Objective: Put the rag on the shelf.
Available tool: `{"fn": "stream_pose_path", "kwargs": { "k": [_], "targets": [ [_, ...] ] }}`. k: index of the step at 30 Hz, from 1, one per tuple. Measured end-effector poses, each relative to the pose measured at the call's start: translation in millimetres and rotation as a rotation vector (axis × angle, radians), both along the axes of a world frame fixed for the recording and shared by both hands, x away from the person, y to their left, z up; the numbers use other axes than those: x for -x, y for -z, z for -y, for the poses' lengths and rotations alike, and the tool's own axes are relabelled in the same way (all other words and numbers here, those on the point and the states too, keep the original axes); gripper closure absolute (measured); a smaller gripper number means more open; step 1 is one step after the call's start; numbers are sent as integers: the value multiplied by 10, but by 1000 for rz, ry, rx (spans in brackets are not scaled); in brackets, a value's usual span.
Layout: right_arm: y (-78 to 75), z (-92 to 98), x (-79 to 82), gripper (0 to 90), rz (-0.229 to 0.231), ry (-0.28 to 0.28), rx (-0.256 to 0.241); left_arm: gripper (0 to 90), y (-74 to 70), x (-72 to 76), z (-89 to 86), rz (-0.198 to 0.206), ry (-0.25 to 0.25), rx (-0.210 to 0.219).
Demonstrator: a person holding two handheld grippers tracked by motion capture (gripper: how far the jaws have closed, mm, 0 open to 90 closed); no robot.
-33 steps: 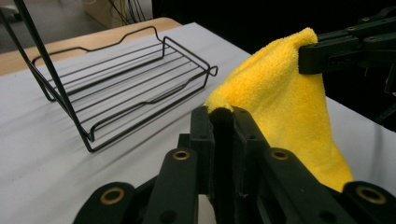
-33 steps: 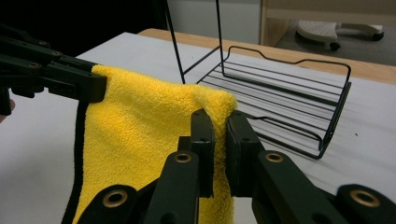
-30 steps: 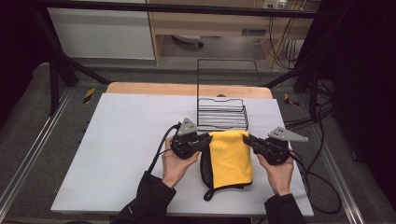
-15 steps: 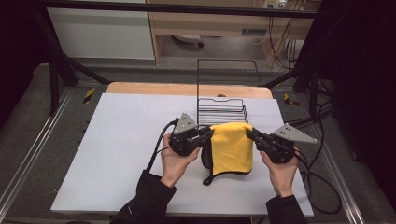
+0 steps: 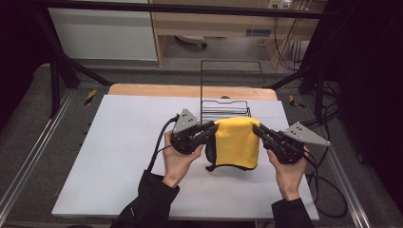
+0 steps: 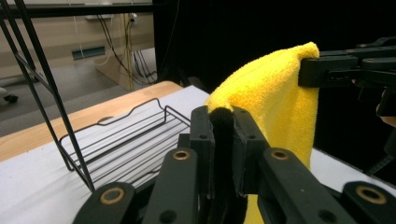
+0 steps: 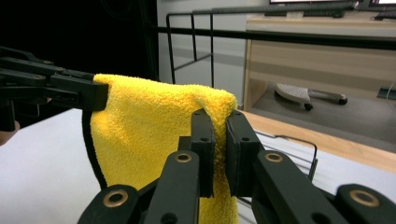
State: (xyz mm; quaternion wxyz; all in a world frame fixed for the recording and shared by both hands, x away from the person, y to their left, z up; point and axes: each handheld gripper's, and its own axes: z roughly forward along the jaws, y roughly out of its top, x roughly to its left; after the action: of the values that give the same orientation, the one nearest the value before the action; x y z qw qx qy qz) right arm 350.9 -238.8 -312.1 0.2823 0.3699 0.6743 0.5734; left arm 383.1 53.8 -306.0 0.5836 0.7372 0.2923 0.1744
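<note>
Yellow towel (image 5: 236,142) hangs in the air between the two grippers, above the white table (image 5: 114,156), and its lower edge seems to reach down close to the table surface. It has a black trim, which shows along its left side and under its bottom edge in the high view.

The left gripper (image 5: 209,130) is clenched on the upper left corner of the towel; in the left gripper view its jaws are pressed together with the black trim squeezed between them (image 6: 222,135). The right gripper (image 5: 259,130) grasps the upper right corner; in the right gripper view the yellow cloth (image 7: 154,135) is pinched between its two jaws. Each gripper is held by one hand of the person, and the forearms come in from the bottom of the high view.

The top edge of the towel is stretched nearly level from one gripper to the other. Just behind the towel stands a black wire rack (image 5: 228,97) with a tall frame at its back, near the far wooden edge of the table.
</note>
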Motion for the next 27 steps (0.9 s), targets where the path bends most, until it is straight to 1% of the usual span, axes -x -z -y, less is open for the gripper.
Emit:
{"fn": "stream_pose_path", "kwargs": {
  "k": [1, 6, 7, 8, 9, 11, 17, 19, 25, 27],
  "targets": [
    [-44, -7, 3, 837, 13, -3, -5, 805, -23, 0, -7, 7, 0, 4],
    [-119, -20, 5, 837, 35, -4, -12, 806, -116, -3, -35, 28, -6, 24],
    [-164, -34, 4, 837, 48, -2, -17, 806, -139, -2, -40, 37, -9, 29],
    [-164, -34, 4, 837, 48, -2, -17, 806, -152, -1, -43, 40, -10, 33],
    [-177, -37, 3, 837, 54, -1, -15, 806, -171, -3, -48, 52, -16, 38],
    [-215, -52, 0, 837, 70, 2, -13, 805, -198, -7, -60, 61, -22, 51],
    [-306, -97, -8, 837, 105, 9, -29, 806, -262, -17, -87, 89, -31, 78],
    [-321, -103, -10, 838, 110, 9, -31, 806, -289, -27, -94, 98, -37, 86],
    [-432, -141, -21, 837, 146, 12, -45, 806, -405, -61, -117, 127, -46, 117],
    [-476, -148, -33, 838, 165, 16, -56, 806, -448, -74, -121, 136, -49, 125]
  ]
}}
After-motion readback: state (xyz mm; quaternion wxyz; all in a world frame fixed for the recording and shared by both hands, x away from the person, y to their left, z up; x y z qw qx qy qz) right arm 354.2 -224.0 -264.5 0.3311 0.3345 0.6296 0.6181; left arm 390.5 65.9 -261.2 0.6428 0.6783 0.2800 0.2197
